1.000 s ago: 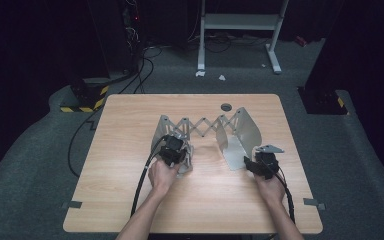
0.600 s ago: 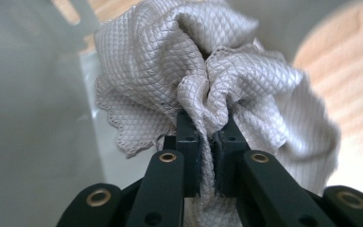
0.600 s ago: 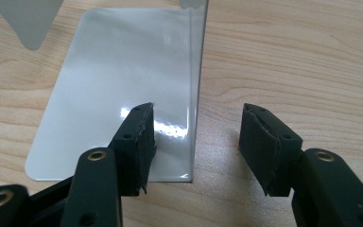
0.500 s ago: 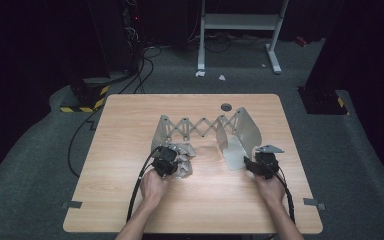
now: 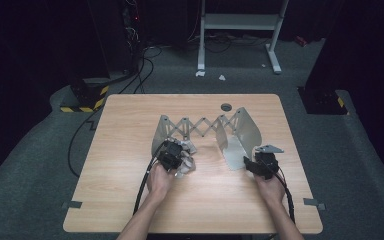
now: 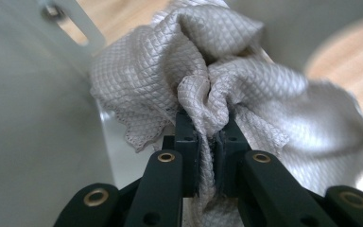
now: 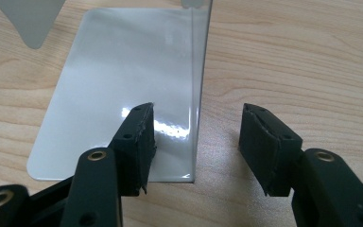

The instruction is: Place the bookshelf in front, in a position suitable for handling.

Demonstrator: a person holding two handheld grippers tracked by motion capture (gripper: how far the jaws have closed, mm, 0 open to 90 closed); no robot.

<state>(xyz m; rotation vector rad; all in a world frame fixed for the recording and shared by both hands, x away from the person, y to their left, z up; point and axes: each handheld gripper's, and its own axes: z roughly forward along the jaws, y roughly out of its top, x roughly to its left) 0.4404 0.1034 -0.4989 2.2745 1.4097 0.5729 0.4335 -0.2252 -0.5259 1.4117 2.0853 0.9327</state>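
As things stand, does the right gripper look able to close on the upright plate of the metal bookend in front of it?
Probably yes: the right gripper stands open with the upright plate already between its jaws, nothing blocking either side.

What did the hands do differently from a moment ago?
The left gripper, shut on the cloth, slid a little toward the person and back beside the left end of the metal rack, carrying the cloth with it. Nothing was picked up or let go. The right gripper stayed open astride the rack's right plate, and the rack stayed put.
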